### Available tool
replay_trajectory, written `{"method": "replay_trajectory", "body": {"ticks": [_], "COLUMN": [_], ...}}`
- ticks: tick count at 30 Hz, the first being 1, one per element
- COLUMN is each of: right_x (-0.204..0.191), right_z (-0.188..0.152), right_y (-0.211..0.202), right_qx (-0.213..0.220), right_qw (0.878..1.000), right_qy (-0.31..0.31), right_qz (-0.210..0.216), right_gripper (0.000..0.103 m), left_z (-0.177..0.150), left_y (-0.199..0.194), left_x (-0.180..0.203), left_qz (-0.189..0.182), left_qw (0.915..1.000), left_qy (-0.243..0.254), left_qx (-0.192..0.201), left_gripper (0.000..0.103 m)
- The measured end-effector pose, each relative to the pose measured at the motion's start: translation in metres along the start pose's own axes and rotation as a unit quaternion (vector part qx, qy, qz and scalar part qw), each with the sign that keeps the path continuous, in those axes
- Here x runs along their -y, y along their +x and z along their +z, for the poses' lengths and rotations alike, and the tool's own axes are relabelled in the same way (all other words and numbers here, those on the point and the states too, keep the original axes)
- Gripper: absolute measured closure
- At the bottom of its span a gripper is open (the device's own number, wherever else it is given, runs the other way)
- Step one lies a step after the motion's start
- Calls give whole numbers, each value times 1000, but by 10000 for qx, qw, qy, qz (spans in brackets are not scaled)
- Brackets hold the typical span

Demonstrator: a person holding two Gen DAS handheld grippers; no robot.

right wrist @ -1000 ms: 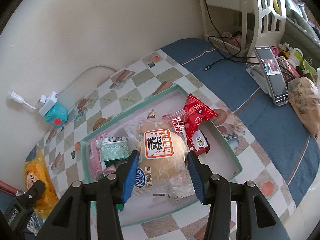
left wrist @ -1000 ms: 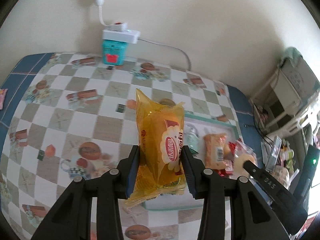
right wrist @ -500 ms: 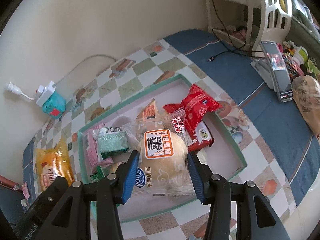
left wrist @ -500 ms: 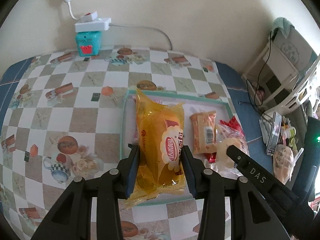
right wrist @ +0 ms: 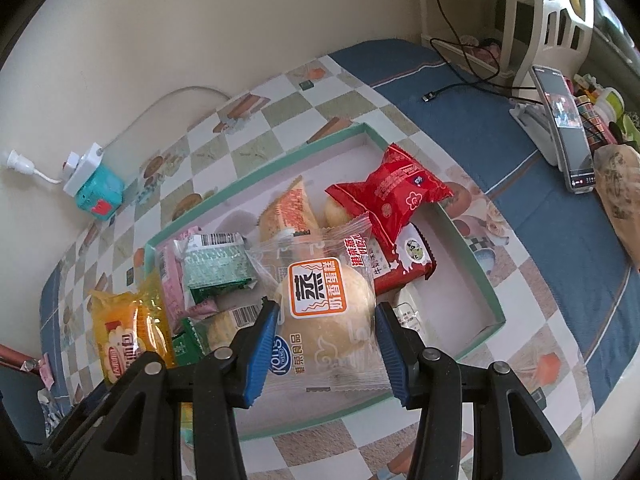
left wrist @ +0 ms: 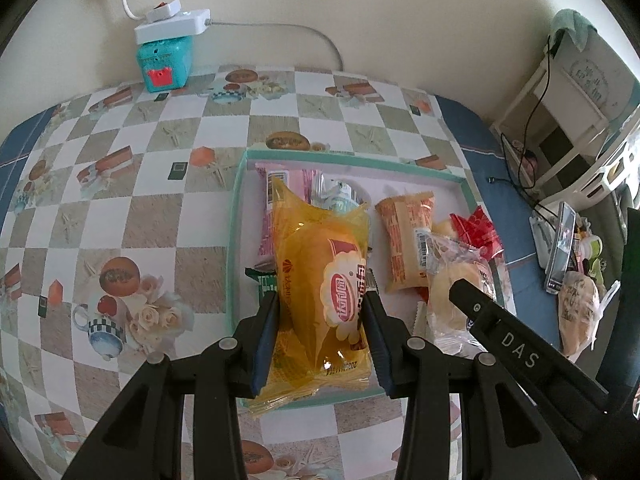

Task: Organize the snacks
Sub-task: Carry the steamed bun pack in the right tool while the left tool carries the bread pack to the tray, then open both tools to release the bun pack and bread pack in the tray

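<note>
Two packets in hand, one per gripper, and both are now over the tray point(left wrist: 236, 184). A second ago my left gripper point(left wrist: 322, 322) was out over the tablecloth point(left wrist: 152, 208) with the tray off to its right; it has swung in, and the yellow cake point(left wrist: 320, 276) it clamps now hangs above the tray's left half, over the pink pack point(left wrist: 266, 220) and green pack point(left wrist: 338, 196). The fingers point(left wrist: 266, 336) press the wrapper from both sides, so nothing is let go yet. My right gripper point(right wrist: 326, 338) has drifted only a little; it squeezes the steamed cake point(right wrist: 326, 300) in its clear wrapper above the tray's near middle, with the red pack point(right wrist: 390, 190) beyond it toward the tray's far right and the orange pack point(right wrist: 290, 208) beyond its centre. From the left camera the right gripper's black body crosses the tray's right side, close beside my yellow cake. I judge the carry is about done and the drop is what remains: the tray's right end looks barest, while the left is already piled up, so my yellow cake may land on top of other packs and slide.
</note>
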State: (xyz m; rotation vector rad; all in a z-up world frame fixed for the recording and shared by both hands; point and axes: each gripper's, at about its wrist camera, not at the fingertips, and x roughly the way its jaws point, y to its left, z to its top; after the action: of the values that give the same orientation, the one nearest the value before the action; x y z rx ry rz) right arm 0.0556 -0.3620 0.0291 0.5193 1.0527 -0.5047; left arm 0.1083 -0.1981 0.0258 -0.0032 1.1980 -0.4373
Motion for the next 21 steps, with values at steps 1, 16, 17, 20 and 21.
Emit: {"method": "replay_trajectory", "body": {"ticks": [1,16,17,20,21], "right_x": [0,2,2,1,1], "right_z": [0,0,0,0,0], "right_y": [1,6,6,3,3], "right_qx": [-12,-156,-147,-71,-60], "right_qw": [10000,9998,9998,9999,9999], "right_qy": [2,41,36,41,40], "right_qz": [-6,-131,-139,-129,-114], "right_gripper": [51,45,39,29,27], "left_z": [0,0,0,2,2], "left_y": [2,7,6,2,1], "left_x": [0,-2,-4,-10,-13], "left_qz": [3,56,88,212,222], "left_qw": [10000,9999,9998,9996,9995], "left_qy": [-1,-62,-94,-188,-226], "left_qx": [-32,-141,-130,-70,-42], "left_gripper": [60,47,47,42,41]}}
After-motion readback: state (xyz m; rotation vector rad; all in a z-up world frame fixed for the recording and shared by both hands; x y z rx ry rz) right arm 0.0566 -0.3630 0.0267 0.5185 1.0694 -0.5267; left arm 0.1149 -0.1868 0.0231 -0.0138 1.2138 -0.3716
